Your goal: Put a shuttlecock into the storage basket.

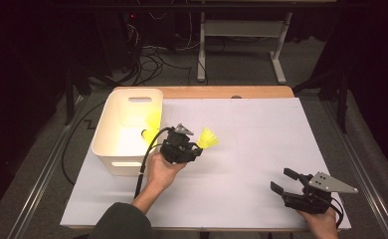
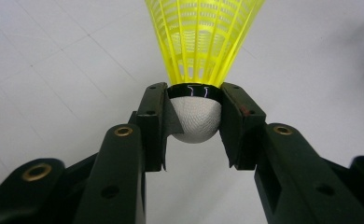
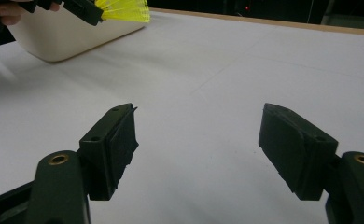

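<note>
High view: left gripper (image 1: 198, 148) at frame centre-left holds a yellow plastic shuttlecock (image 1: 208, 139) with a mesh skirt, just right of the white plastic handled bin (image 1: 113, 147); a second yellow shuttlecock (image 1: 151, 130) lies inside the bin. Right gripper (image 1: 284, 180) sits lower right, jaws wide, empty. Left gripper view: pads clamp the shuttlecock (image 2: 199, 70) by its white cork head, skirt pointing up-frame, over the white table cover (image 2: 54, 70). Right gripper view: jaws wide apart, nothing between them, bin (image 3: 68, 35) upper left. Suggest swinging left over the bin opening, clearing the rim, and releasing low so it doesn't bounce out
</note>
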Action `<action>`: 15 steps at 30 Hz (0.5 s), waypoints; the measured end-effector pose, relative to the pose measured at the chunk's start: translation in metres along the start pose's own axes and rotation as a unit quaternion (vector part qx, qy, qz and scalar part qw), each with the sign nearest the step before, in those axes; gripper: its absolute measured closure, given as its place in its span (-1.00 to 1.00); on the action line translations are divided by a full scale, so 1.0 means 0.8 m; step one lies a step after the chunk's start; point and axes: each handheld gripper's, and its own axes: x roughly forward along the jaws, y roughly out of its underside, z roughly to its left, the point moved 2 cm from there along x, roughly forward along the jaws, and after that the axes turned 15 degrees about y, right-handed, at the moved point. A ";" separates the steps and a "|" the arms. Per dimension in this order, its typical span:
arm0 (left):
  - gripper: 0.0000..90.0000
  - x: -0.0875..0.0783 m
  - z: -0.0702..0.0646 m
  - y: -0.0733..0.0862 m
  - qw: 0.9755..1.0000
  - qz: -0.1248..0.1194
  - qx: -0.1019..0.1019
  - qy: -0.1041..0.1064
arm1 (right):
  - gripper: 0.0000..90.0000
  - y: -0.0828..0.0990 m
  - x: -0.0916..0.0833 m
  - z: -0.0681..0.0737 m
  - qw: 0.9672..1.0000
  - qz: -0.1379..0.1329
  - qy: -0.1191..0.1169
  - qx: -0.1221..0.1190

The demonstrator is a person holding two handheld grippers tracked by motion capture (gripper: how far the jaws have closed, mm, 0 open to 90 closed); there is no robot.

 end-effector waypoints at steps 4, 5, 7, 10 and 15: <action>0.44 -0.003 0.000 0.000 1.000 -0.005 -0.001 -0.002 | -0.37 0.000 0.000 0.000 1.000 0.000 0.000 0.000; 0.44 -0.003 0.000 0.000 1.000 -0.005 -0.002 -0.003 | -0.37 0.000 0.000 0.000 1.000 0.001 0.000 0.000; 0.44 -0.005 0.000 0.000 1.000 -0.004 -0.002 -0.004 | -0.37 0.000 0.000 0.000 1.000 0.001 0.000 0.001; 0.44 -0.007 -0.001 -0.001 1.000 -0.006 -0.002 -0.004 | -0.37 0.000 0.000 0.000 1.000 0.000 -0.001 0.000; 0.44 -0.009 -0.006 -0.005 1.000 0.000 0.007 -0.013 | -0.38 0.000 0.000 0.000 1.000 0.001 0.000 0.001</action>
